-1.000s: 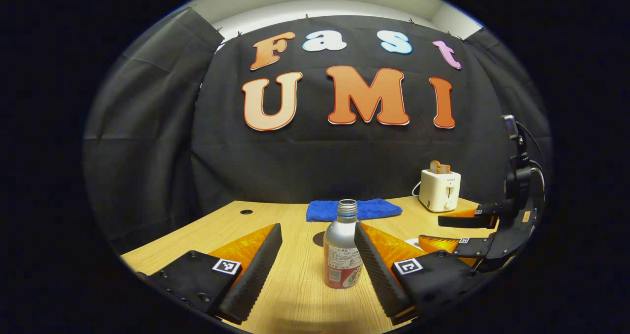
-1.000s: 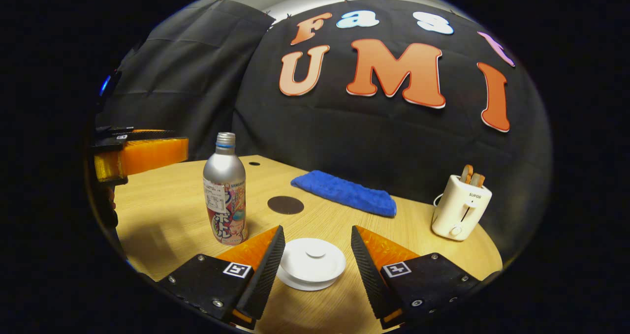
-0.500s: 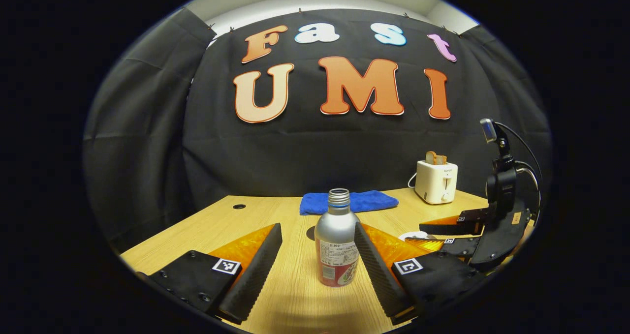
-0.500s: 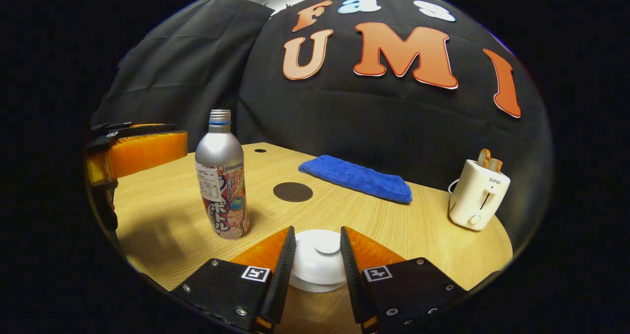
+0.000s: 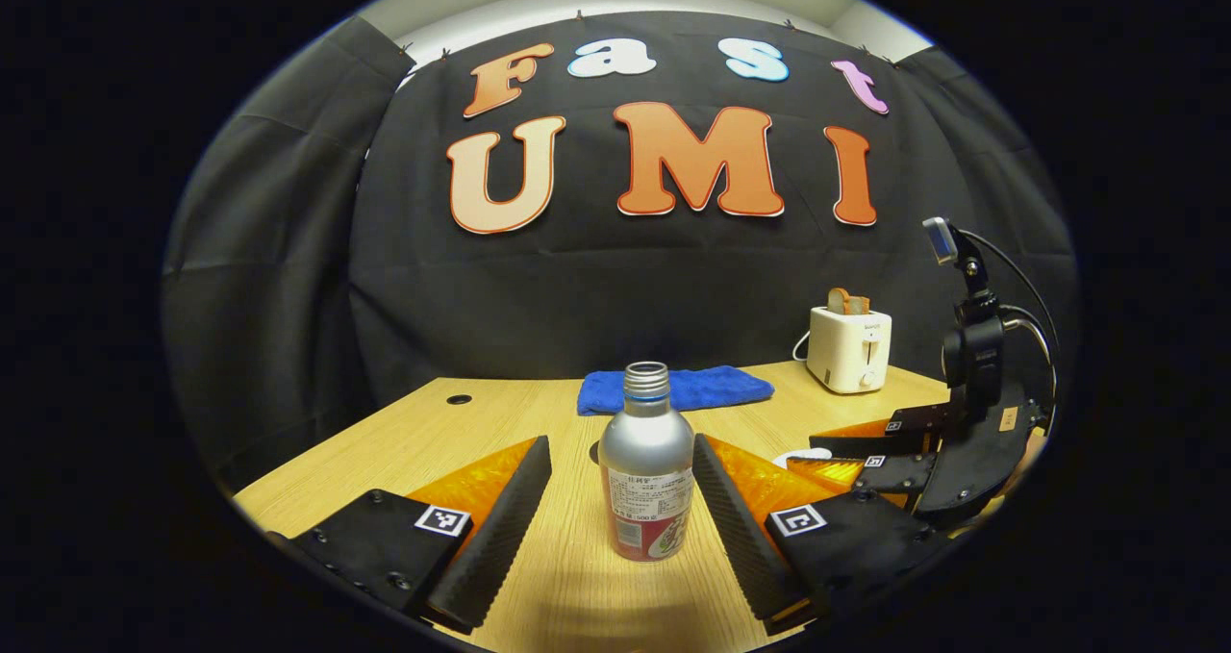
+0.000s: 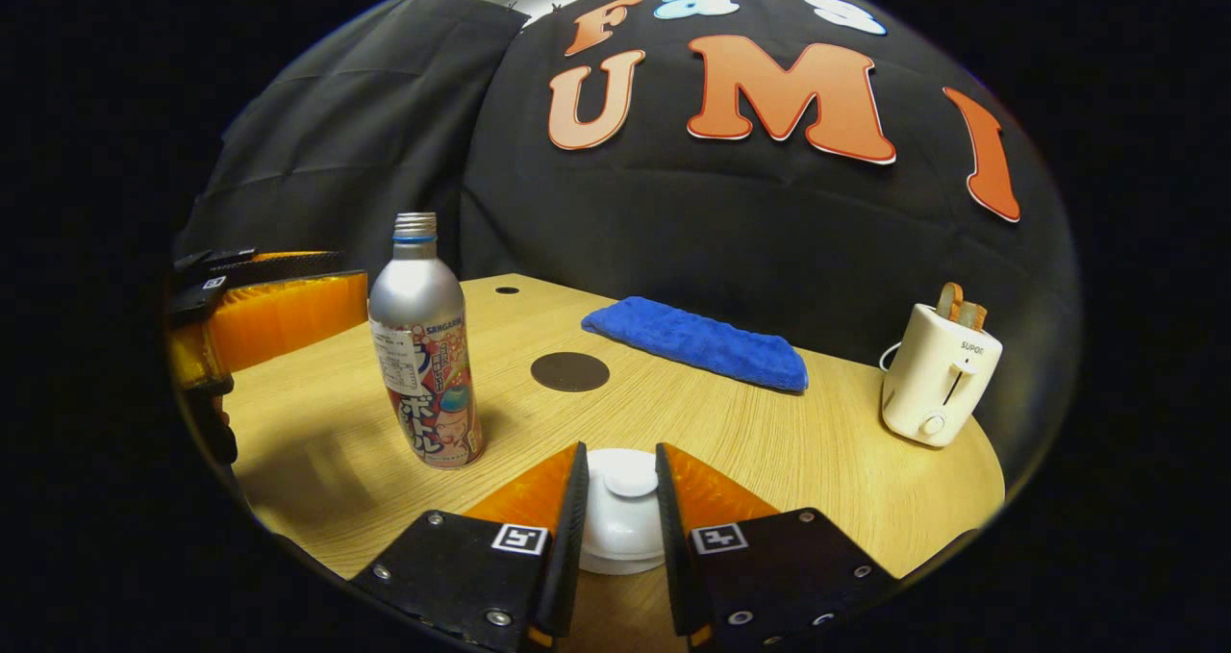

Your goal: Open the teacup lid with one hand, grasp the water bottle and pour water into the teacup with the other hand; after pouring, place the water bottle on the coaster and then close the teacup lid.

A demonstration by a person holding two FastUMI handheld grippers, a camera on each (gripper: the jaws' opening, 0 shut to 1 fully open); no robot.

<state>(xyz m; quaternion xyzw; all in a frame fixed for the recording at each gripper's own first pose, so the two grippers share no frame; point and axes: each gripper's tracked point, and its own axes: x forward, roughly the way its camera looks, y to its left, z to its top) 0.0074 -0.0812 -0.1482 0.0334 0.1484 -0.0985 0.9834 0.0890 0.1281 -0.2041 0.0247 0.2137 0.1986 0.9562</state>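
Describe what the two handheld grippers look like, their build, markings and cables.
Both match. The left tool and right tool have black bolted bases carrying small square black-and-white tags and ridged inner faces. In the left gripper view, the right tool shows a black post with looping cables.

On my table (image 6: 789, 441): one bottle (image 6: 420, 345), one white cup lid (image 6: 622, 509), one round dark coaster (image 6: 569, 371), one blue cloth (image 6: 697, 342), one toaster (image 6: 938, 374). I carry two grippers: left (image 5: 620, 518), right (image 6: 618, 538).
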